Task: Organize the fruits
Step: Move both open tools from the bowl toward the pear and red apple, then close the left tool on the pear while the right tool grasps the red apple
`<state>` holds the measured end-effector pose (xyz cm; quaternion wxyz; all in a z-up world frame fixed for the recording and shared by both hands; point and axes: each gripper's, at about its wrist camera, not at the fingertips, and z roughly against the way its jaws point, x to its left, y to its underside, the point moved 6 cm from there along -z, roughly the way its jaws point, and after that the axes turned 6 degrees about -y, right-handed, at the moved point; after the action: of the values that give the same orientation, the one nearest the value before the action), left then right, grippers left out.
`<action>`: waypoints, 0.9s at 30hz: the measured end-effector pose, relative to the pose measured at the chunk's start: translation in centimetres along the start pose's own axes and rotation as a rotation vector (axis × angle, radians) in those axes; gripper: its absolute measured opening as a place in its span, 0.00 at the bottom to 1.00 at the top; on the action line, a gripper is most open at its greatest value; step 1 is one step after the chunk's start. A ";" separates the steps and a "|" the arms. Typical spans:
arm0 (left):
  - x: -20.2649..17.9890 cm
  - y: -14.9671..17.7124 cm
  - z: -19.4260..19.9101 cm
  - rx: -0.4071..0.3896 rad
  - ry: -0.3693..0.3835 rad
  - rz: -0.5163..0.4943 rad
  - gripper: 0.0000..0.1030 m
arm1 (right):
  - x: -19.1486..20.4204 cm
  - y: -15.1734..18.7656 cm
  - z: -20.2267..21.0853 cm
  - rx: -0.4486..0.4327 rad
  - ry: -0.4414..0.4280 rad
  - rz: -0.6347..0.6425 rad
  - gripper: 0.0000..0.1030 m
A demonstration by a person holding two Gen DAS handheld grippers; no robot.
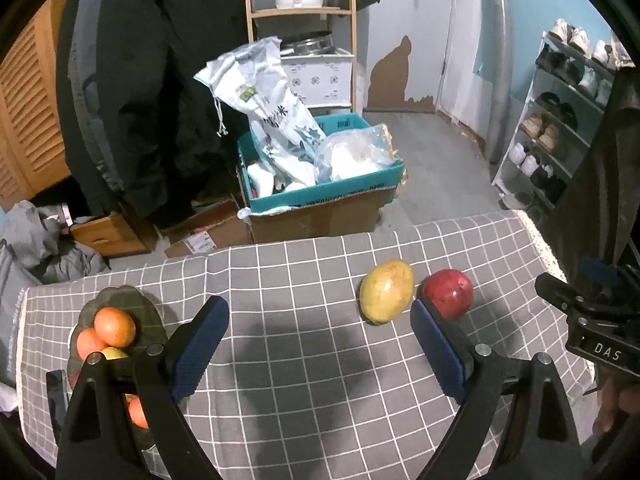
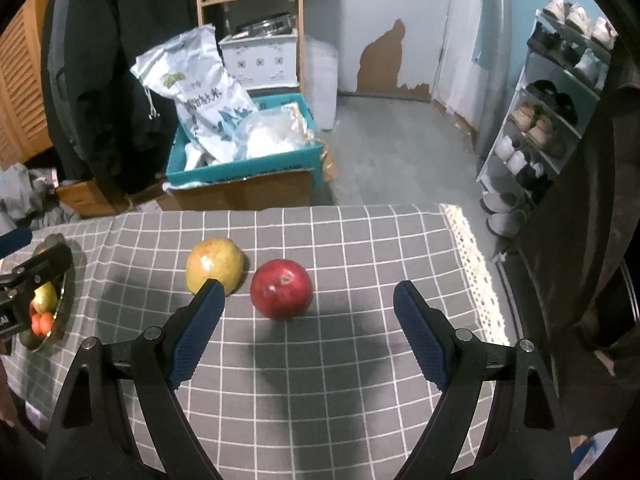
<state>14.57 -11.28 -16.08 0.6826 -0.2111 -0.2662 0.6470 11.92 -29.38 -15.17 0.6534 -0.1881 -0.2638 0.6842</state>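
Note:
A yellow-green mango [image 1: 386,292] [image 2: 215,266] and a red apple [image 1: 447,293] [image 2: 281,294] lie side by side on the grey checked tablecloth [image 1: 304,380] [image 2: 320,380]. At the left stands a dark plate [image 1: 120,298] [image 2: 66,300] holding oranges [image 1: 115,327] and other fruit. My left gripper [image 1: 320,316] is open above the bare cloth between plate and mango, its right finger just in front of the apple. My right gripper [image 2: 310,300] is open with the apple just beyond its fingertips, nothing between them. The right gripper's body [image 1: 592,328] shows at the left wrist view's right edge.
Beyond the table's far edge stand a teal-rimmed cardboard box [image 1: 320,196] [image 2: 244,184] with bags, dark coats [image 1: 152,80], a wooden shelf [image 1: 300,12] and a shoe rack [image 1: 560,120] [image 2: 548,120]. A lace trim [image 2: 476,264] marks the cloth's right edge.

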 end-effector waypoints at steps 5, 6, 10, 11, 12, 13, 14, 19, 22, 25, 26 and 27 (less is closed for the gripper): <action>-0.4 0.3 -2.6 0.041 0.000 0.001 0.91 | 0.1 -0.5 -2.6 0.038 -0.034 -0.023 0.83; -0.4 0.5 -3.3 0.057 0.003 0.005 0.91 | 0.1 -0.5 -3.0 0.047 -0.040 -0.029 0.83; -0.6 0.9 -5.1 0.095 0.011 0.013 0.91 | 0.1 -0.5 -5.4 0.096 -0.063 -0.055 0.83; -0.7 1.0 -5.6 0.101 0.011 0.011 0.91 | 0.1 -0.4 -6.3 0.114 -0.073 -0.065 0.83; -0.7 1.0 -6.2 0.110 0.012 0.008 0.91 | 0.2 -0.4 -6.9 0.127 -0.080 -0.072 0.83; -0.8 1.1 -6.6 0.120 0.014 0.006 0.91 | 0.1 -0.2 -7.7 0.143 -0.084 -0.079 0.83; -0.9 1.2 -7.2 0.130 0.014 0.002 0.91 | 0.1 0.0 -8.3 0.157 -0.084 -0.084 0.83; -1.2 1.8 -9.5 0.169 0.019 -0.008 0.91 | -0.4 0.9 -11.4 0.222 -0.099 -0.132 0.83; -1.6 2.1 -10.8 0.194 0.024 -0.015 0.91 | -0.4 1.5 -12.5 0.244 -0.101 -0.132 0.83; -1.7 2.4 -11.9 0.222 0.034 -0.002 0.91 | -0.1 1.9 -13.5 0.268 -0.094 -0.115 0.83; -1.7 2.5 -12.1 0.229 0.038 0.005 0.91 | -0.1 2.1 -13.8 0.277 -0.092 -0.111 0.83; -1.7 2.4 -12.5 0.235 0.040 0.009 0.91 | -0.1 2.3 -14.2 0.285 -0.089 -0.108 0.83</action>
<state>20.63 -12.12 -27.34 0.7048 -0.1439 -0.1740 0.6726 18.63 -27.83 -27.74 0.6968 -0.0484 -0.2024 0.6864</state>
